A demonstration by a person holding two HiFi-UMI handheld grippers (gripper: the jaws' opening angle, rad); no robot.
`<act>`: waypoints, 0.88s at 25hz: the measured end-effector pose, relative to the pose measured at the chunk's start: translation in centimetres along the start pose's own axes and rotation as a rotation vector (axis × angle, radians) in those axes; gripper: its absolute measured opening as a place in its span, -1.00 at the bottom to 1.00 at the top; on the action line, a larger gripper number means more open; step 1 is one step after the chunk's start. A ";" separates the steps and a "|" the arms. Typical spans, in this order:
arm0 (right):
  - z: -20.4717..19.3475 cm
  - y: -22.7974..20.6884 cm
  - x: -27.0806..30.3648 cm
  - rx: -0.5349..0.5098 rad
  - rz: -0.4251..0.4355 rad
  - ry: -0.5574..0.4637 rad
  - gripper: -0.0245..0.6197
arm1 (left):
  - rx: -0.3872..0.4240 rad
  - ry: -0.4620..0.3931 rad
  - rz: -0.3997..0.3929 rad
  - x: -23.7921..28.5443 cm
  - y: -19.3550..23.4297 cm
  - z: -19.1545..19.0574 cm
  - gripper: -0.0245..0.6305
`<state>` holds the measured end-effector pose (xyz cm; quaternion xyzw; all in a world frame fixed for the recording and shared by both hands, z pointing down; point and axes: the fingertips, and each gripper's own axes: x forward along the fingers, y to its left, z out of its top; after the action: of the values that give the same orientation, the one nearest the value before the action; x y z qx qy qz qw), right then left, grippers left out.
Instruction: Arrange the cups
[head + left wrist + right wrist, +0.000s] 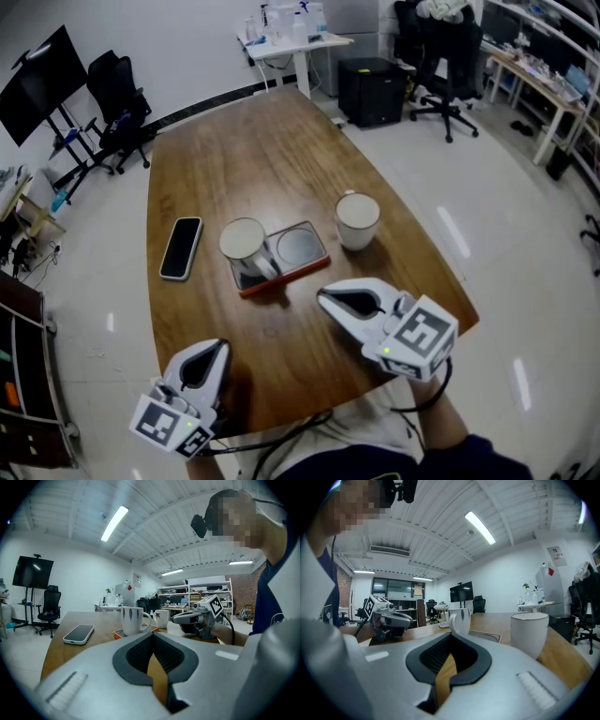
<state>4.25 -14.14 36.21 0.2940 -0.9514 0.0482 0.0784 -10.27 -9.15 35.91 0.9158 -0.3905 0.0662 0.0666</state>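
Observation:
A white cup with dark streaks [243,240] stands on the left half of a small orange-rimmed tray [302,247]; the tray's right recess is bare. A plain white cup [357,220] stands on the wooden table [234,159] just right of the tray. My left gripper [217,349] rests at the table's near edge, shut and empty, aimed toward the tray. My right gripper [323,298] is shut and empty, just short of the tray's front. In the left gripper view the streaked cup [131,619] and plain cup [161,618] stand ahead; the right gripper view shows the plain cup [528,632] close by.
A phone [181,247] lies face up left of the tray. Around the table there are office chairs [120,98], a screen on a stand [39,82], a white desk [295,42] and a black cabinet [370,89]. The person's arm [441,422] is at the near edge.

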 end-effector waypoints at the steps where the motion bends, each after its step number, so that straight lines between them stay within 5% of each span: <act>1: 0.0 0.0 0.0 0.000 0.000 0.000 -0.88 | 0.000 0.000 0.000 0.0 0.0 0.0 -0.92; 10: 0.0 -0.2 -0.1 0.003 -0.010 0.006 -0.89 | -0.002 0.000 0.002 0.0 0.0 -0.1 -0.92; 22: -0.2 -3.0 -1.5 0.040 -0.191 -0.013 -0.90 | 0.000 -0.002 0.001 0.0 0.0 0.0 -0.92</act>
<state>7.21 -15.80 36.27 0.3851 -0.9184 0.0575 0.0707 -10.29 -9.13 35.86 0.9157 -0.3909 0.0652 0.0663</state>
